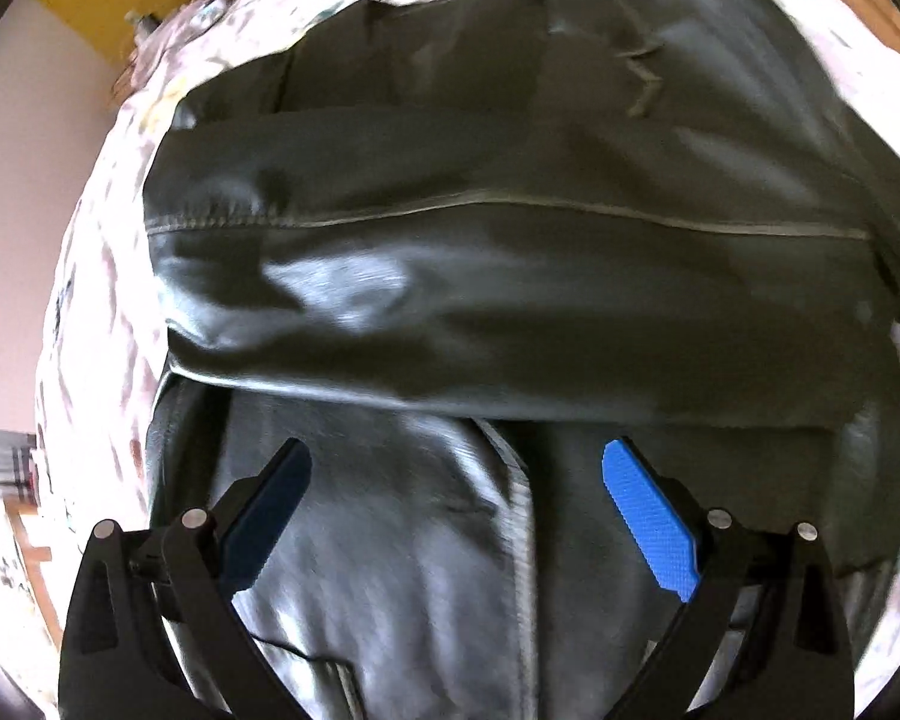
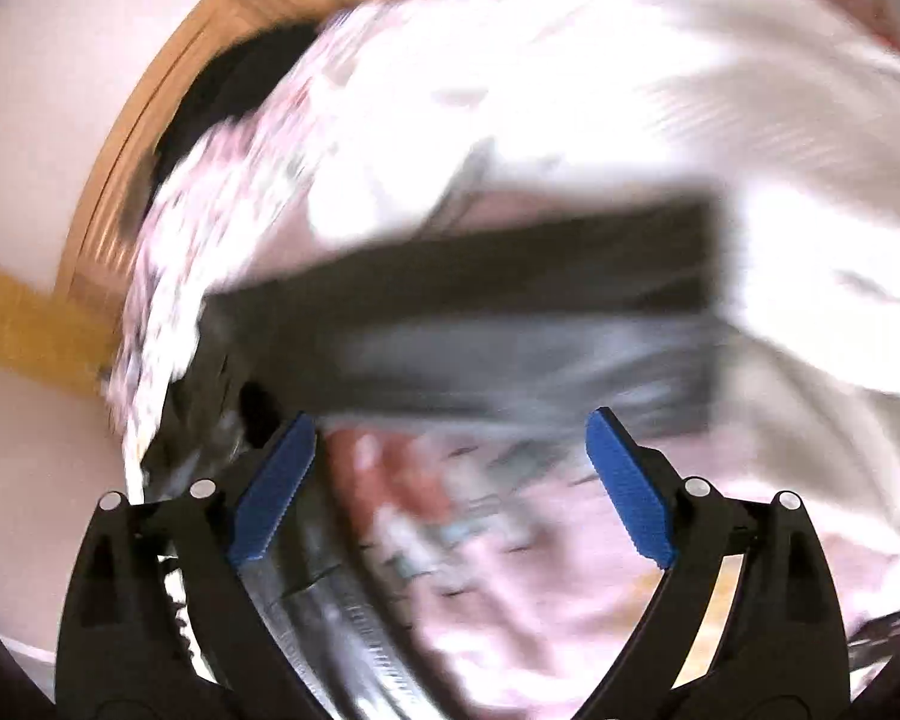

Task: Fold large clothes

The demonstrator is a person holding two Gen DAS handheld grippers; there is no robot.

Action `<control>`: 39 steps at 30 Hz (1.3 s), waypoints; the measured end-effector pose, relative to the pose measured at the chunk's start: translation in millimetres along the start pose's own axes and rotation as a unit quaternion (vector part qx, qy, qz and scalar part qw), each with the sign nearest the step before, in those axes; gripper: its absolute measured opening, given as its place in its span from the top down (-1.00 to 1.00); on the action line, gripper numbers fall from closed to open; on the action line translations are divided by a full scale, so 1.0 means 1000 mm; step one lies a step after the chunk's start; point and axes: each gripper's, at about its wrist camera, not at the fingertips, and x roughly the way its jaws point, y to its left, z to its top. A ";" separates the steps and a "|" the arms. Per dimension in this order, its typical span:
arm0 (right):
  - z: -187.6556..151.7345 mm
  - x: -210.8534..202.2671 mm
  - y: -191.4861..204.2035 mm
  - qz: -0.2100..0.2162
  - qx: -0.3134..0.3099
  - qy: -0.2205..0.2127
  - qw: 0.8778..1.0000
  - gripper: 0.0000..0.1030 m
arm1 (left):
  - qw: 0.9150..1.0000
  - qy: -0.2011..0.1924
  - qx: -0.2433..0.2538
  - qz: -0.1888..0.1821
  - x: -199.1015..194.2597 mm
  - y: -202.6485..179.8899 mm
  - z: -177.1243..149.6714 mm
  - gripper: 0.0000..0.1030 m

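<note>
Floral bedspread [image 1: 90, 276] under dark jacket [image 1: 510, 276], sleeve folded across at 12 for compactness; left gripper [image 1: 456, 516], right gripper [image 2: 450, 480] wide, empty.

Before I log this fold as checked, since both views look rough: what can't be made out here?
- Left wrist view: the dark jacket fills the frame; its lower part is cut off behind the open left gripper.
- Right wrist view: motion blur smears the floral bedcover and a dark garment strip; which part it is cannot be told.
- Right gripper: open, empty.
</note>
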 end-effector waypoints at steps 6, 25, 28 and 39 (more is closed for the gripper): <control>0.033 -0.032 -0.056 -0.012 0.034 -0.027 0.999 -0.78 | 0.999 -0.025 -0.004 -0.021 -0.051 -0.032 -0.004 -0.84; 0.053 0.071 -0.089 0.004 -0.039 0.090 0.995 -0.76 | 0.996 -0.040 -0.024 -0.082 -0.157 -0.095 -0.036 -0.84; 0.054 0.076 -0.089 -0.006 -0.061 0.093 0.994 -0.51 | 0.996 -0.029 -0.036 -0.079 -0.159 -0.099 -0.041 -0.84; 0.051 0.096 -0.091 0.025 -0.048 0.150 0.987 0.24 | 0.997 -0.015 -0.031 -0.063 -0.172 -0.107 -0.048 -0.84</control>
